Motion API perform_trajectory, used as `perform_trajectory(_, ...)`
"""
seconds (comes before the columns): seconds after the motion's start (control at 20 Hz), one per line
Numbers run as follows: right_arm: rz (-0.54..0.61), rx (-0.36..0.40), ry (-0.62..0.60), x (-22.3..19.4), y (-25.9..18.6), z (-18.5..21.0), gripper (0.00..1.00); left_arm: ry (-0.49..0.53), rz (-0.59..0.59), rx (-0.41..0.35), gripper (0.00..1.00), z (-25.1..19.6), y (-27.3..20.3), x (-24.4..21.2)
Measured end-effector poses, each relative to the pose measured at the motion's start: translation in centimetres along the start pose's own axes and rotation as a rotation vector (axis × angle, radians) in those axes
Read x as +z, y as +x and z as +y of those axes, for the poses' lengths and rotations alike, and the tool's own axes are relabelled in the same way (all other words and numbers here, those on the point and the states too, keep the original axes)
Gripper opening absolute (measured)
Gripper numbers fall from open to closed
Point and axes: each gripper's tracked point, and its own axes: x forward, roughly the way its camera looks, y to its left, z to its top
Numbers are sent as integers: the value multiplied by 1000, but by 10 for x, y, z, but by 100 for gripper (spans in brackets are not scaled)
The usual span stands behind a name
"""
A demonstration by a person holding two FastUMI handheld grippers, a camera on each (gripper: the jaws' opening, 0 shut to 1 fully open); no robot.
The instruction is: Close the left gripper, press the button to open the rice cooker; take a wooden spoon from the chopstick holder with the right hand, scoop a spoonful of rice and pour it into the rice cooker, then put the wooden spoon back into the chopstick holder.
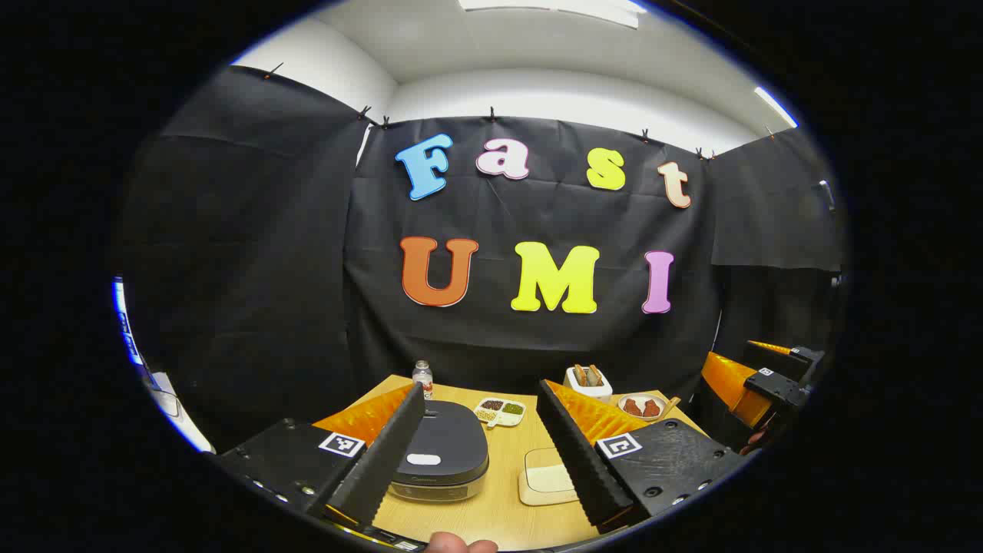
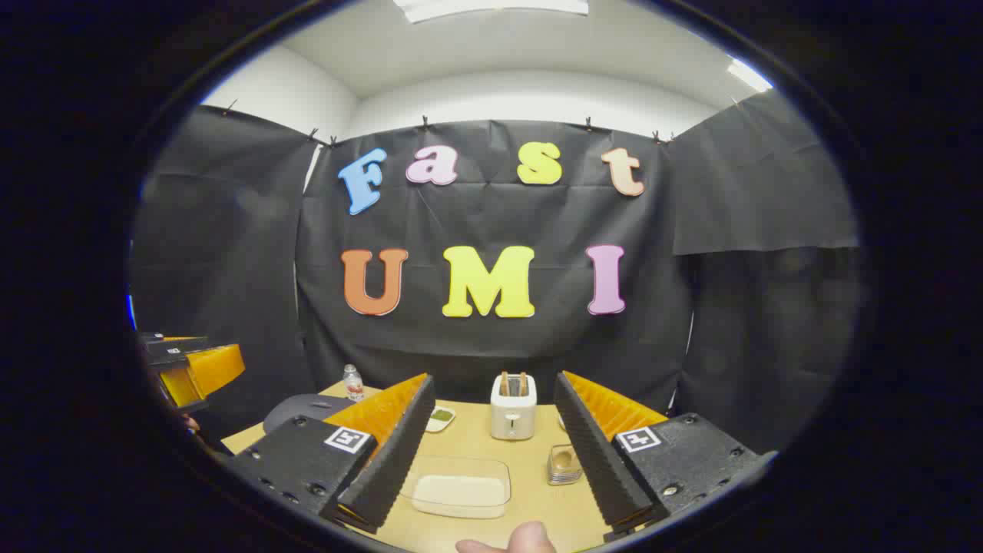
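Rice cooker [image 1: 439, 453]: lower centre of the left gripper view, on the wooden table [image 1: 499, 511], lid down, a pale oval patch on top. In the right gripper view its dark lid edge shows at lower left [image 2: 303, 407].
Rice container [image 2: 461, 486]: clear rectangular tub holding white rice, bottom centre of the right gripper view; in the left gripper view it sits just right of the cooker [image 1: 547, 486].
Chopstick holder [image 2: 564, 464]: small metallic cup at lower right of centre in the right gripper view, partly behind a finger; contents hard to make out.
Left gripper [image 1: 485, 449]: released, jaws spread wide, nothing between them; the cooker lies in the gap, farther off.
Right gripper [image 2: 495, 453]: released, jaws wide apart, holding nothing; the tub shows in the gap.
Hands: a fingertip at the bottom edge of each view [image 1: 461, 544] [image 2: 511, 538].
Toaster [image 2: 513, 411]: white, two slices upright, behind the tub.
Bottle [image 1: 422, 378]: small, clear, at the table's far edge behind the cooker.
Divided dish [image 1: 500, 411]: holds dark and green portions, behind the cooker.
Plate [image 1: 642, 405]: reddish-brown pieces, right of centre.
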Motion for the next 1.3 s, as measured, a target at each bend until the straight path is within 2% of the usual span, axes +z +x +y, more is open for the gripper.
perform_trajectory(0.8, 29, 3, 50, -7, 23, -11, 100, -5, 33, 26, 95, 2, 18, -5)
perform_trajectory(1.3, 46, -1, 59, -13, 33, -24, 100, -16, 115, 44, 95, 11, 25, -23)
